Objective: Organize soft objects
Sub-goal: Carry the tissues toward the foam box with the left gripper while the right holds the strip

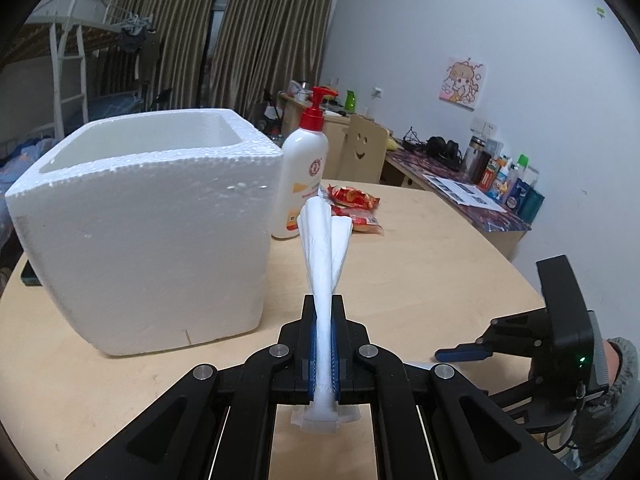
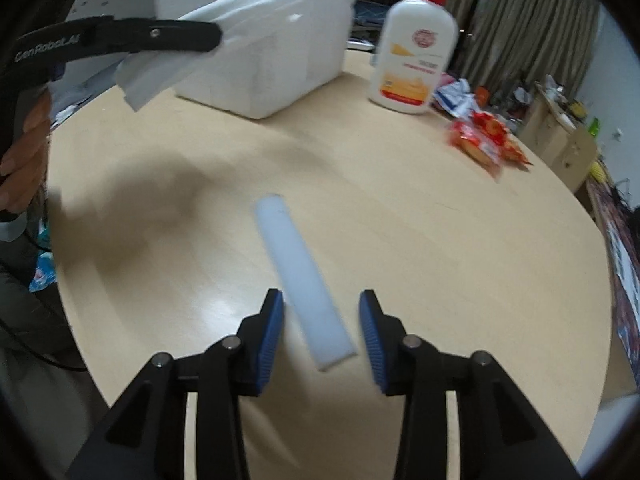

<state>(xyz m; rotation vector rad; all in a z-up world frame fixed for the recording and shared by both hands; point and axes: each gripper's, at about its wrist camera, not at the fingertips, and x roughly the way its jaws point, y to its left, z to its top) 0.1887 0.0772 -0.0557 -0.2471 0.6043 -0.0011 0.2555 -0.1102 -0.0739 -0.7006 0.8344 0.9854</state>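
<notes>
My left gripper (image 1: 324, 308) is shut on a folded white tissue (image 1: 325, 256) and holds it above the table, just right of the white foam box (image 1: 152, 216). In the right wrist view the left gripper (image 2: 200, 40) shows at upper left with the tissue (image 2: 152, 76) hanging from it, near the foam box (image 2: 264, 52). My right gripper (image 2: 320, 312) is open, its blue pads on either side of the near end of a white foam strip (image 2: 300, 276) that lies on the table. The right gripper (image 1: 460, 354) also shows at the lower right of the left wrist view.
A white lotion bottle with a red pump (image 1: 302, 176) (image 2: 412, 52) stands right of the box. Red snack packets (image 1: 356, 208) (image 2: 488, 140) lie behind it on the round wooden table (image 1: 420, 280). A cluttered desk (image 1: 460, 188) runs along the right wall.
</notes>
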